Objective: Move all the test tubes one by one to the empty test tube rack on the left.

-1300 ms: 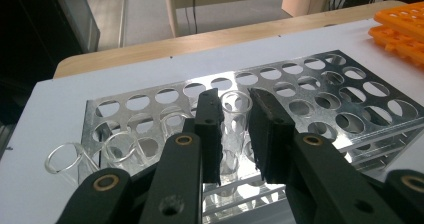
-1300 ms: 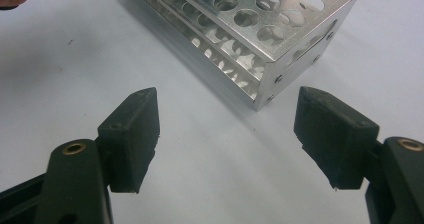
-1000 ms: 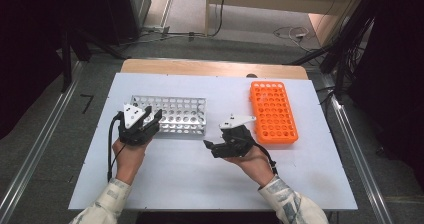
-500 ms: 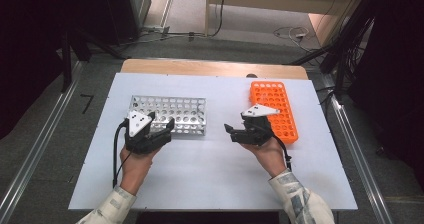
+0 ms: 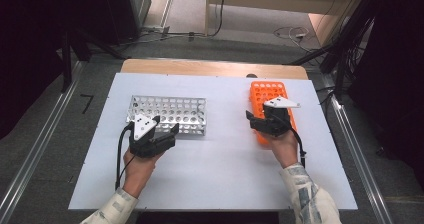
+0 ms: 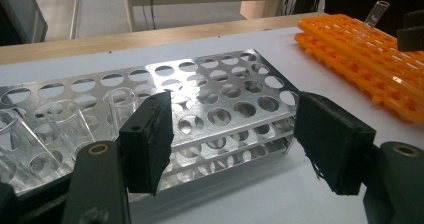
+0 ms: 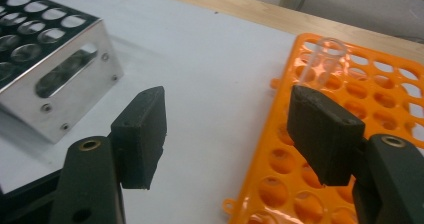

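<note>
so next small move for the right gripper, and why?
Probably ease the right gripper forward and a little to its right, so the clear tube standing in the orange rack sits between the jaws, then close. The jaws are open with nothing between them, and the tube rises just beyond the right-hand jaw, not yet centred in the gap.

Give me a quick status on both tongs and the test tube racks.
Left tongs open, empty, at metal rack. Right tongs just been closing, nothing between them, at orange rack with one clear tube ahead. Nothing in the way.
</note>
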Demonstrator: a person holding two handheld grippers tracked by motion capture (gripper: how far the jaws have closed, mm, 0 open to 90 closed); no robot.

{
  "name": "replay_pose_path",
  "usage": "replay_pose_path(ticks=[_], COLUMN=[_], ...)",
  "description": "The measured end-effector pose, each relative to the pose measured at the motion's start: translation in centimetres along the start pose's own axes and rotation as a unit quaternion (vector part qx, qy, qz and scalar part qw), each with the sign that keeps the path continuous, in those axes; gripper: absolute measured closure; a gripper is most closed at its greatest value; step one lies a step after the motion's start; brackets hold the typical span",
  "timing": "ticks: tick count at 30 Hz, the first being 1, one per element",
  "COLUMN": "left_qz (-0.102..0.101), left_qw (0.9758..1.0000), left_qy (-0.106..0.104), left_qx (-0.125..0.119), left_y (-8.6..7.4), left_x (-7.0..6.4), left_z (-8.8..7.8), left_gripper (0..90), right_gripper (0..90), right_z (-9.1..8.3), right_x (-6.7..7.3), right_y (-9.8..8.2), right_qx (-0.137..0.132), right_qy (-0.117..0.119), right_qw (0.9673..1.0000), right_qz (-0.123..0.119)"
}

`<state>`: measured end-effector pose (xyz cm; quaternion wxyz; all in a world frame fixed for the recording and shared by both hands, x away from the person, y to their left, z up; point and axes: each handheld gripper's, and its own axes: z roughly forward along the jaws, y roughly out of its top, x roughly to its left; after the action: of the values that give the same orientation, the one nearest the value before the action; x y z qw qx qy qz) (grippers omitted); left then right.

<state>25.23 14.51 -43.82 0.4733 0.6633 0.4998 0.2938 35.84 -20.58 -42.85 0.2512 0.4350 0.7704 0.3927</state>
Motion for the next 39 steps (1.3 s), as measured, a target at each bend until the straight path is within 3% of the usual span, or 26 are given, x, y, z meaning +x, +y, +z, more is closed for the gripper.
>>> replay_pose_path(ticks=[9,13,20,24,27,33,39], left_qz=[-0.001,0.000,0.000,0.000,0.002,0.001,0.002], left_qw=[1.0000,1.0000,1.0000,1.0000,1.0000,1.0000,1.0000], left_qy=[0.000,-0.001,-0.002,-0.004,-0.005,-0.006,-0.009], left_qx=[-0.001,0.000,0.000,0.000,0.000,-0.001,-0.003], left_y=[-0.1,-0.1,-0.1,-0.1,-0.1,-0.2,-0.1], left_x=[0.0,-0.1,-0.2,-0.3,-0.3,-0.3,-0.4], left_z=[0.0,0.0,0.0,0.0,0.0,0.0,-0.1], left_gripper=[31.5,31.6,31.6,31.6,31.6,31.6,31.6], right_gripper=[36.1,40.4,49.3,56.3,60.8,71.8,72.8], right_z=[1.0,2.2,4.0,4.9,5.6,5.9,5.6], right_x=[-3.2,-3.9,-4.1,-4.4,-4.5,-4.4,-4.4], right_y=[-0.3,-0.4,0.1,0.4,0.6,0.7,0.8], right_qx=[-0.001,0.006,0.021,0.024,0.041,0.054,0.043], right_qy=[-0.026,-0.030,-0.035,-0.042,-0.050,-0.051,-0.053], right_qw=[0.9989,0.9987,0.9987,0.9981,0.9971,0.9966,0.9972], right_qz=[0.040,0.041,0.032,0.038,0.040,0.036,0.031])
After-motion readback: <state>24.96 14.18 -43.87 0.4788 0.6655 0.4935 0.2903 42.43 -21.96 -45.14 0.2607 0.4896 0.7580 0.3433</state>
